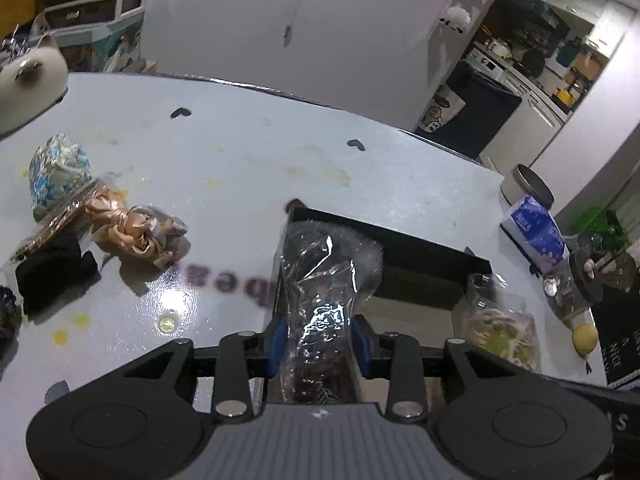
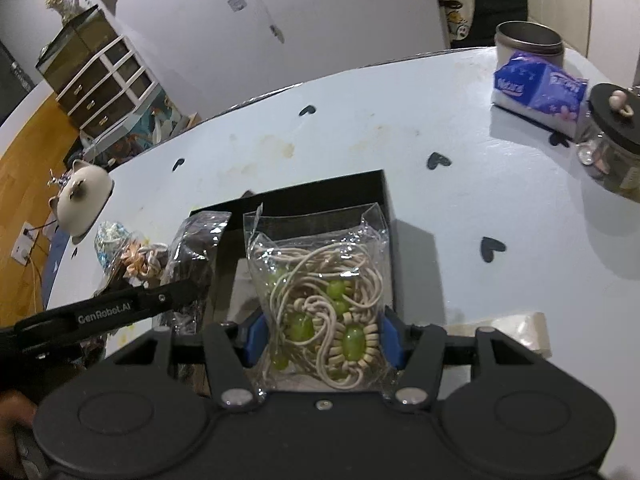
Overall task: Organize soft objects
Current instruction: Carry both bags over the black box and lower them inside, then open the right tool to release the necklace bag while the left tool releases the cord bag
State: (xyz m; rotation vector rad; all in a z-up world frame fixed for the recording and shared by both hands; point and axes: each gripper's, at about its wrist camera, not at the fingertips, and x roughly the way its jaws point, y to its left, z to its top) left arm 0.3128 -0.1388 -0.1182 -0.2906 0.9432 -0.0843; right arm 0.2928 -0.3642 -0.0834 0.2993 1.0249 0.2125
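- At the far left of my left view, four soft things are not yet sorted: a floral pouch (image 1: 58, 174), a peach satin bundle (image 1: 134, 232) in clear wrap, a black cloth lump (image 1: 52, 276), and something dark at the frame edge that I cannot identify.
- They sit close together near the counter (image 1: 240, 168) edge, so I judge that reaching them needs a careful approach from the open middle.
- My left tool (image 1: 318, 346) is pinching a dark bagged item (image 1: 324, 280), held over the left wall of the black box (image 1: 420, 248); I cannot tell whether it has entered yet.
- My right tool (image 2: 322, 338) is clamped on a clear bag of cord and green beads (image 2: 324, 304), hanging above the box's open interior.
- The box looks empty to me, so I judge the task to be at an early stage.
- The two tools are near each other over the box; I would lower one at a time.
- On the right, a tissue pack (image 2: 538, 88), a tin (image 2: 528, 40) and a lidded jar (image 2: 612, 144) crowd the counter edge, well apart from the box.
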